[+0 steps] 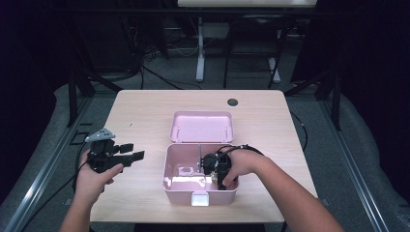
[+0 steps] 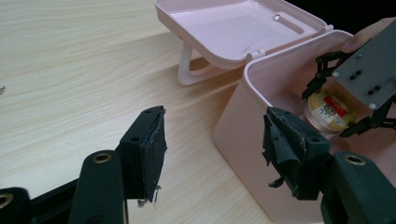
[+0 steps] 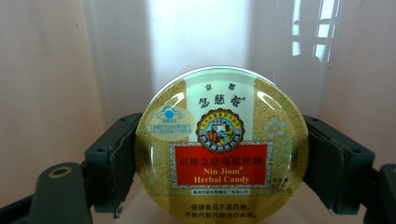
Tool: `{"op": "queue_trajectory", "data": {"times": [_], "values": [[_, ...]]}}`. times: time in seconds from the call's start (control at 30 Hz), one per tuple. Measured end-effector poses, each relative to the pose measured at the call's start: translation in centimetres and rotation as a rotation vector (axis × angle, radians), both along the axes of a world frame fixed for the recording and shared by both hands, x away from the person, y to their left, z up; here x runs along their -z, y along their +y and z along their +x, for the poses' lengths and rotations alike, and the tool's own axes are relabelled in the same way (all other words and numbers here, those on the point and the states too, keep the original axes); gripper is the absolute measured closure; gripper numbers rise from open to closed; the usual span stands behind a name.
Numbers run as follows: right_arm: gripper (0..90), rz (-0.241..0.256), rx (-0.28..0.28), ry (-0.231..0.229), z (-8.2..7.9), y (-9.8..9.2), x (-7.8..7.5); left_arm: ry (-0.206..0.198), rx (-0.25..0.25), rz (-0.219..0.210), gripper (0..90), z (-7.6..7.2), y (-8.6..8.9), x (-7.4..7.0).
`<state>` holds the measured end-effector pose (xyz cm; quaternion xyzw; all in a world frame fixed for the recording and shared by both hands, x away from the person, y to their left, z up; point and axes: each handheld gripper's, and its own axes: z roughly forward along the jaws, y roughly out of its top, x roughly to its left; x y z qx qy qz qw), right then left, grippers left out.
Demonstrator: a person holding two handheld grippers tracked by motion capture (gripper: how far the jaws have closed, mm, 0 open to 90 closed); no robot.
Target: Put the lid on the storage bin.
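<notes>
The right gripper has its jaws pinching the candy tin across its width, one pad on each side of the rim. The tin sits between the jaws, inside the pink box, near the wall ahead of them. To do this step well, keep the squeeze centred on the widest line and move straight, clear of the walls. The tin is round, with no long axis; its printed lid faces the gripper camera, text upright. The left gripper has its jaws spread, empty, above the bench, just beside the box.

candy tin lid | red panel: "Nin Jiom Herbal Candy" | Chinese characters above and below
</notes>
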<state>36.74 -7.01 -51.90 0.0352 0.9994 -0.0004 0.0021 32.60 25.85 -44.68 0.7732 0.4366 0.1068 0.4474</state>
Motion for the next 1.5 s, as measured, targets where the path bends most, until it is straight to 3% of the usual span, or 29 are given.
{"op": "queue_trajectory", "data": {"times": [0.37,0.47,0.77,1.03,1.17,1.27,1.4,1.5], "values": [[19.3,0.0,0.007,0.002,0.1,0.0,0.0,0.002,0.001,0.001,39.2,0.0,0.0,0.0],[14.5,-0.002,0.021,0.005,0.1,0.1,-0.1,0.003,-0.002,0.003,39.2,0.0,0.0,0.0],[17.1,0.023,0.028,-0.003,0.0,-0.1,-0.8,0.002,0.0,0.001,39.3,0.0,0.0,0.0],[20.2,0.032,0.029,-0.027,-0.2,0.0,-2.3,0.005,0.006,0.003,39.2,0.0,-0.1,0.0],[21.6,0.073,0.028,-0.038,-0.5,0.0,-3.6,0.004,0.002,0.004,39.3,0.0,-0.2,0.1],[21.9,0.077,0.025,-0.06,-0.8,0.0,-4.4,0.001,0.005,0.015,40.2,0.0,-0.3,0.2],[22.0,0.085,0.06,-0.08,-0.9,0.0,-5.3,-0.01,0.015,0.024,42.0,-0.1,-0.4,0.1],[22.9,0.097,0.057,-0.089,-1.0,0.0,-5.8,-0.015,0.015,0.026,42.3,-0.1,-0.4,0.0]]}}
